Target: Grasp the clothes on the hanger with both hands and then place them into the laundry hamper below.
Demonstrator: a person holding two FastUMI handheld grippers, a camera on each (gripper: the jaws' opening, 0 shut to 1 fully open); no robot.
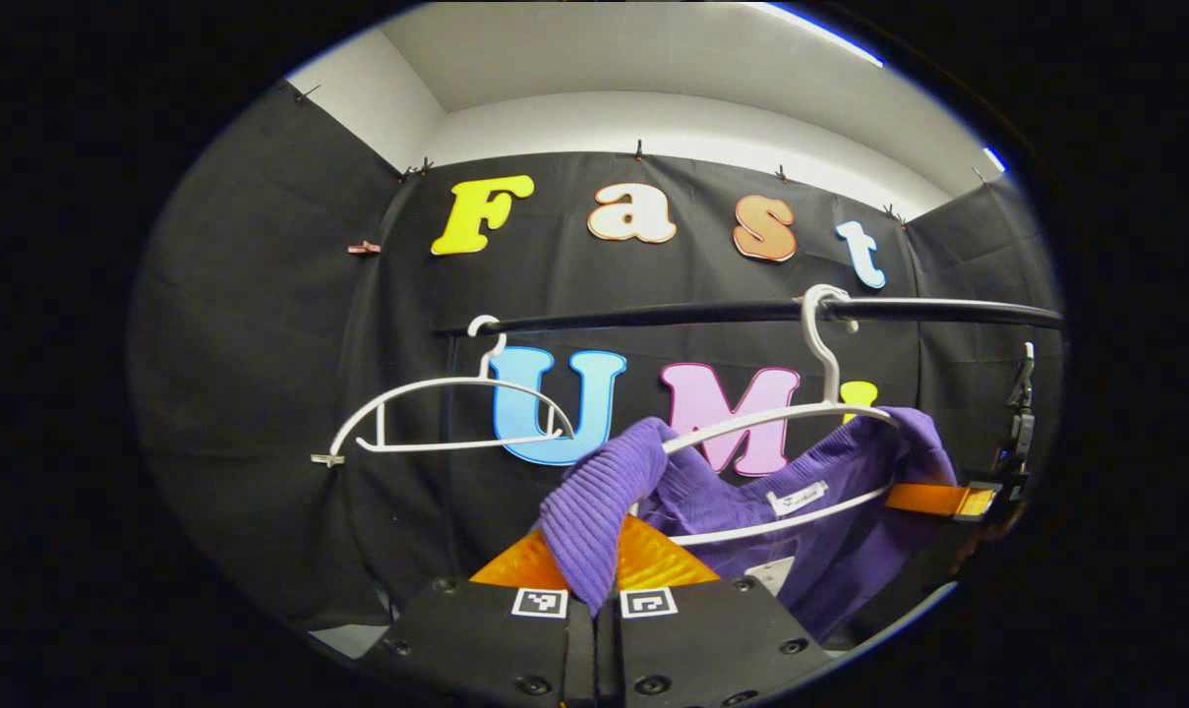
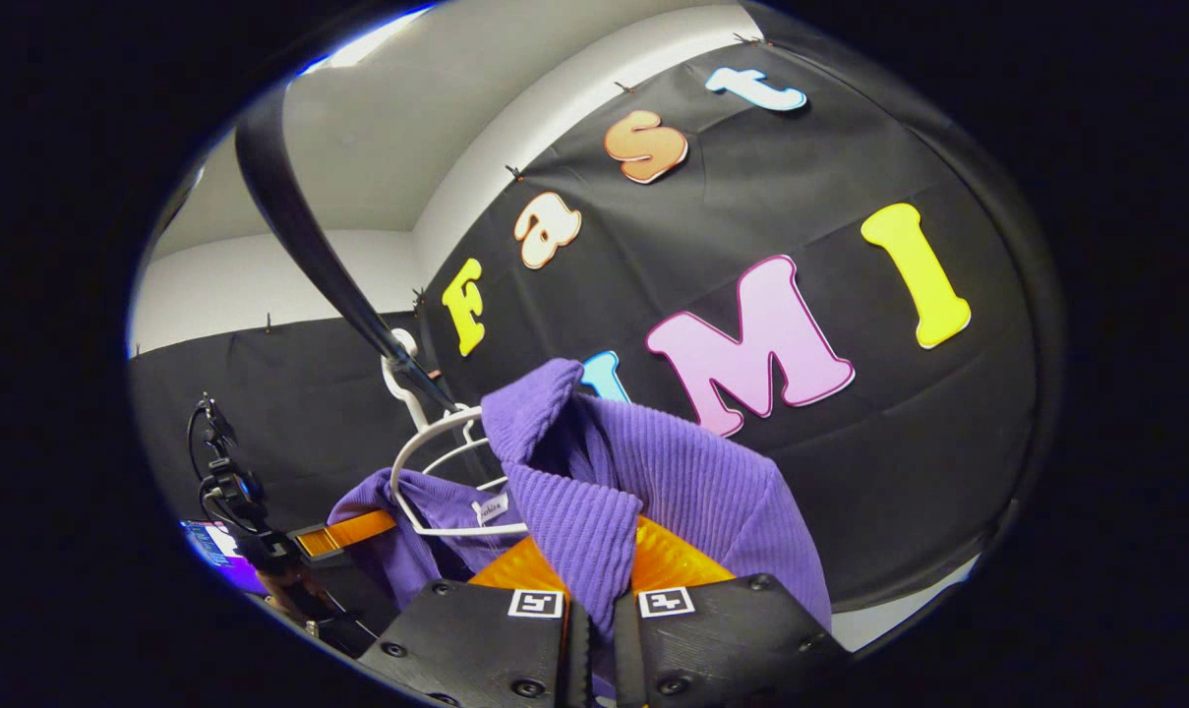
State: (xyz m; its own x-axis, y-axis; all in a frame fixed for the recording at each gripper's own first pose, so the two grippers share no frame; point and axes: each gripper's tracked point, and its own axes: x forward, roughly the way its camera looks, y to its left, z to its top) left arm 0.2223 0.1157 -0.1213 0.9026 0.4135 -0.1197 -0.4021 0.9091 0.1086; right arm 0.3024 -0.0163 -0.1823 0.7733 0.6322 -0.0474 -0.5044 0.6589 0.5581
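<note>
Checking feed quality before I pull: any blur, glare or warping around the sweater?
Left gripper view: sweater sharp and evenly lit, rail bowed by the fisheye. Right gripper view: sweater ribbing crisp, rail bent and tilted; no glare on the cloth.

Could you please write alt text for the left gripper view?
The left gripper is shut on a purple ribbed knit garment draped on a white plastic hanger hooked over a black rail; an empty white hanger hangs alongside.

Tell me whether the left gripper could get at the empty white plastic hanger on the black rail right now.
Probably not as things stand: the left gripper is shut on the purple ribbed knit garment, so its fingers are taken. The empty white plastic hanger hangs free on the black rail, nothing blocking it.
</note>
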